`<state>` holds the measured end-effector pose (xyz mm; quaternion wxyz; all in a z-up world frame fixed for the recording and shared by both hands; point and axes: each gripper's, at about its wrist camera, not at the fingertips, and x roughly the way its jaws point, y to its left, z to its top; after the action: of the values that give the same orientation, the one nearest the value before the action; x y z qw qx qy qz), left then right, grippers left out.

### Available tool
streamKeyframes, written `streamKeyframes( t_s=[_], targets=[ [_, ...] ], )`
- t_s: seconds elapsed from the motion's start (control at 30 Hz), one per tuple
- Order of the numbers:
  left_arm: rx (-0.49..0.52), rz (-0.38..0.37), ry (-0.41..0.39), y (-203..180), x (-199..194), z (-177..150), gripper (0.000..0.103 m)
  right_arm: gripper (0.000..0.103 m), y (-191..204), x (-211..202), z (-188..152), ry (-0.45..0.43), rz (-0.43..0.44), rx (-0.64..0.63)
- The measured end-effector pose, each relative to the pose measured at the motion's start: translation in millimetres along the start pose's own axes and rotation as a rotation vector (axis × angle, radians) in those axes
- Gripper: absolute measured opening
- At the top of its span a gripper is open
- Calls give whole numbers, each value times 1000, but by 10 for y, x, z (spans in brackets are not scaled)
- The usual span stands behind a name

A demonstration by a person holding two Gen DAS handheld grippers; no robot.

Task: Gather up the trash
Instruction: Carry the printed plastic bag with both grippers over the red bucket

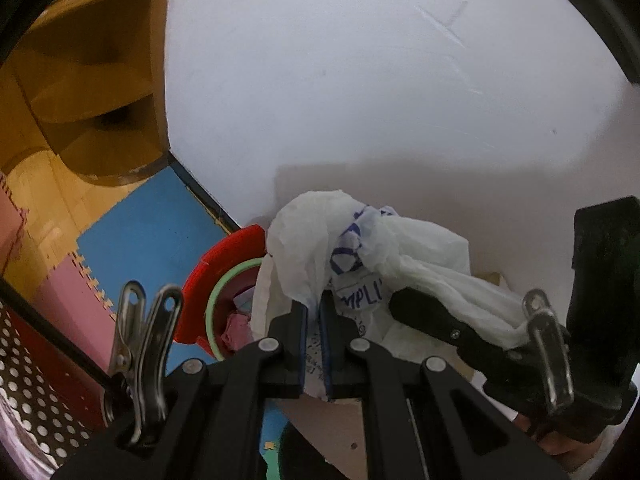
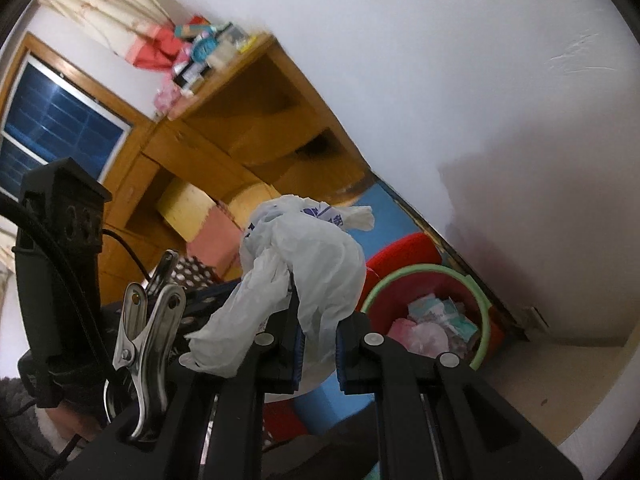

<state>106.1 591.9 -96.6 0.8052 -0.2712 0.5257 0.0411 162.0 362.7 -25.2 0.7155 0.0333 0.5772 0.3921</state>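
I have both grippers, left (image 1: 314, 312) and right (image 2: 318, 330), clamped on the white plastic bag (image 2: 308, 248), bunched between them just beside the red trash bin (image 2: 430, 276).

The white wall (image 1: 380, 80) closes off everything ahead of the fingers, with the red bin (image 2: 424, 304) tucked at its foot (already part full of rubbish). The wooden shelf unit (image 2: 256, 128) blocks the far side, and open blue floor mat (image 1: 160, 224) lies between shelf and bin.
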Motion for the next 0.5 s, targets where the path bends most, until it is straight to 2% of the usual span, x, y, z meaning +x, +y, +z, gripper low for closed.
streamKeyframes(
  t_s=[0.17, 0.5],
  targets=[
    [-37, -8, 7, 161, 181, -15, 5, 13, 29, 240, 77, 36, -10, 2],
    [-127, -34, 72, 561, 764, -180, 5, 13, -114, 1090, 242, 167, -47, 36]
  ],
)
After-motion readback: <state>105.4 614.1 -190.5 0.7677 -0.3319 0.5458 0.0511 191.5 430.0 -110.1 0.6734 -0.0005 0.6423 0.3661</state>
